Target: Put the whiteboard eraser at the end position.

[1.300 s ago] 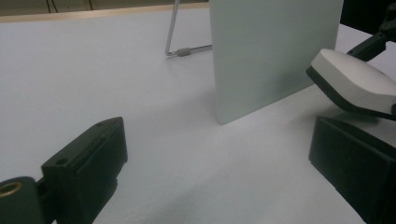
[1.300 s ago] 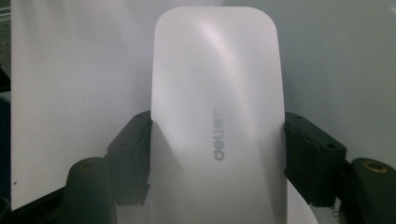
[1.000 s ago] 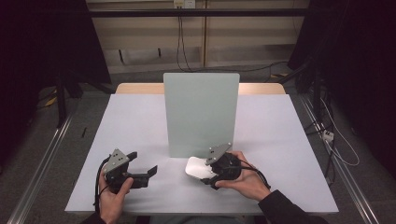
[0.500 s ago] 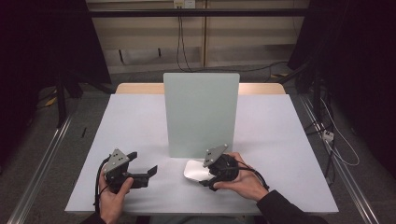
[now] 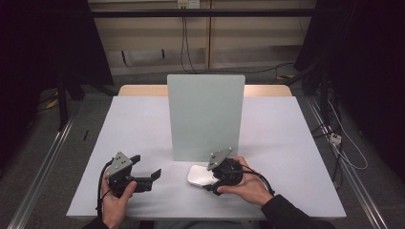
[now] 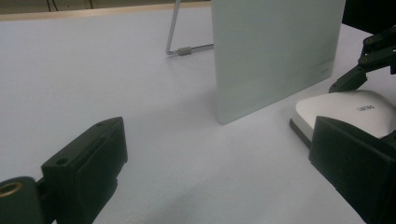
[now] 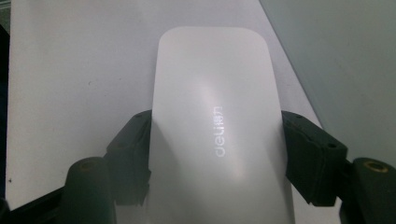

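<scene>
A white computer mouse (image 5: 198, 175) with grey lettering lies flat on the white table (image 5: 138, 124), just in front of an upright pale green panel (image 5: 206, 117). My right gripper (image 5: 209, 179) is shut on the mouse's two long sides. In the right gripper view the black pads (image 7: 133, 144) press against the mouse (image 7: 215, 102) from left and right. My left gripper (image 5: 145, 167) is held just above the table to the left of the mouse, open, with nothing between its jaws. The left gripper view shows the mouse (image 6: 345, 109) beyond my left gripper (image 6: 217, 140), next to the right-hand jaw.
The panel (image 6: 275, 51) stands on a thin wire stand (image 6: 180, 46) near the table's middle and hides what lies behind it. Metal rails run along the floor on both sides of the table. Cables hang at the back wall.
</scene>
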Demonstrator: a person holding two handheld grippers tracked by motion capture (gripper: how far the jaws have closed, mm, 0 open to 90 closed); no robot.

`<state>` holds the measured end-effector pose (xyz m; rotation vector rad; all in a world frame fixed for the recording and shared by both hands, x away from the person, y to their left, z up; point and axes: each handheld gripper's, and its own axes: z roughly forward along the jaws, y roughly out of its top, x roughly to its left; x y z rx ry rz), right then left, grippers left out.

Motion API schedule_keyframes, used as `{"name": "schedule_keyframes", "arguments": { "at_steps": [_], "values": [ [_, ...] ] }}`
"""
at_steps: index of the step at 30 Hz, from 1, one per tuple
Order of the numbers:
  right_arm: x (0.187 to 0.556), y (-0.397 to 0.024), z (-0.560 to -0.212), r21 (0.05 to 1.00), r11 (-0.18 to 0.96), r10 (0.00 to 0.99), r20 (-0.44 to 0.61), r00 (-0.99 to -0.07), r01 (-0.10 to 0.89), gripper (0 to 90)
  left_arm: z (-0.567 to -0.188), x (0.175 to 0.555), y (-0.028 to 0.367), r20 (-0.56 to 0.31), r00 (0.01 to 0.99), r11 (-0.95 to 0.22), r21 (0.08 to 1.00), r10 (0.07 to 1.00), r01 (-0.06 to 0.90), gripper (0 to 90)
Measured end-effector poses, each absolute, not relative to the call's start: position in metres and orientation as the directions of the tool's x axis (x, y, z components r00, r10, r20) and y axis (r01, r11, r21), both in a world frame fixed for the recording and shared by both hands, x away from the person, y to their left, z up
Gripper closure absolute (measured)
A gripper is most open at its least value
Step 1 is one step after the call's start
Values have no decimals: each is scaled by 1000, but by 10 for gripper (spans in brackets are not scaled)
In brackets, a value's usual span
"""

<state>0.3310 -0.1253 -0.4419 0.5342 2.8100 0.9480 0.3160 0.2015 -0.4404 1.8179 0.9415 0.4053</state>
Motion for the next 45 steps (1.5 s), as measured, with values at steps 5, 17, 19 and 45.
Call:
{"name": "schedule_keyframes", "arguments": {
  "at_steps": [5,17,19,45],
  "values": [
    [331,-126,-443,611,732,380,-1,-925,300,308,-441,316,202,-141,635,-186,888,760,420,43],
    [332,-130,-446,641,687,429,23,-903,342,195,-441,317,201,-142,636,-190,886,758,424,43],
    [333,-131,-443,658,669,433,31,-901,345,174,-441,317,202,-140,640,-192,887,755,420,43],
    [333,-142,-430,761,526,577,8,-817,380,68,-441,314,203,-147,635,-180,889,758,420,43]
  ]
}}
